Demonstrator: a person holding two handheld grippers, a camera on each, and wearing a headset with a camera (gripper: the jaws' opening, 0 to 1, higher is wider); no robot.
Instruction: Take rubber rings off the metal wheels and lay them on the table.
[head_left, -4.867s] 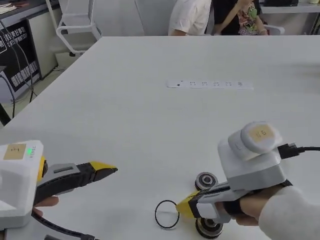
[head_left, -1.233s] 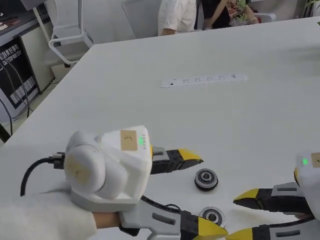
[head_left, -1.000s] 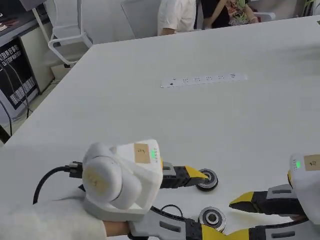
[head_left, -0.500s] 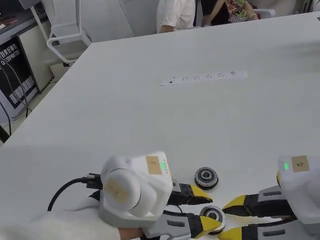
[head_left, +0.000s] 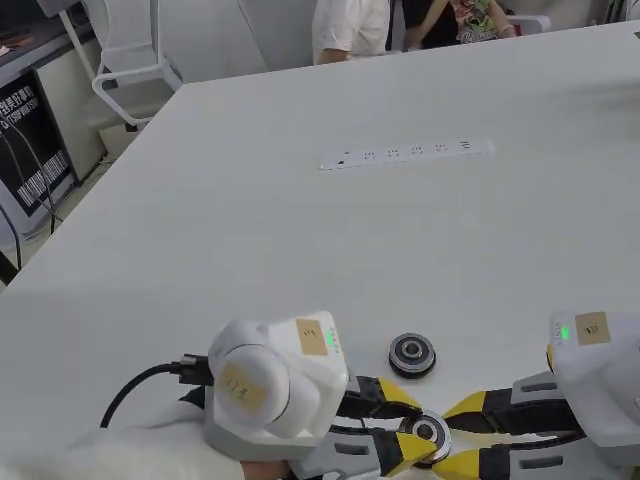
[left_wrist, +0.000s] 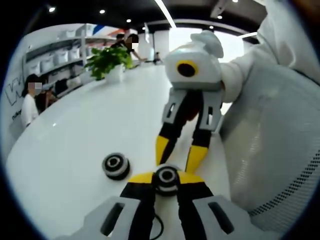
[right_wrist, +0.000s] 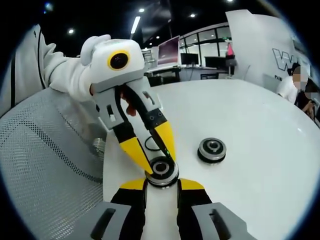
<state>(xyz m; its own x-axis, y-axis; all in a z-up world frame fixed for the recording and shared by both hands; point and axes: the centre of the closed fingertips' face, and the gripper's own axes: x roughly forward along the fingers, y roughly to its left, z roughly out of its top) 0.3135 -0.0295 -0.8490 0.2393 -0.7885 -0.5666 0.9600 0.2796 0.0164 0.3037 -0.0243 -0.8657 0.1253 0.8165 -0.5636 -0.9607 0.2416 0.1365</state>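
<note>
While my left claw (left_wrist: 166, 179) is squeezing the near metal wheel (left_wrist: 166, 175) on the counter (head_left: 300, 250), my right claw (right_wrist: 163, 184) is sitting narrow against it; gripping or not, I cannot tell. I am guessing its rubber ring (right_wrist: 152, 171) is soft and stretchy, best pinched at the edge.

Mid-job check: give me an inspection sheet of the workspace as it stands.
Surface: white table, flat.
Job's things: near wheel between both claws; far wheel free beside it; rubber ring lying flat by the left claw.
Clutter: white power strip mid-table.
Grippers: left claw shut on near wheel; right claw meets it from opposite, grip unclear.
Cables: black cable behind left claw.
Surroundings: seated people, chair beyond table.
</note>
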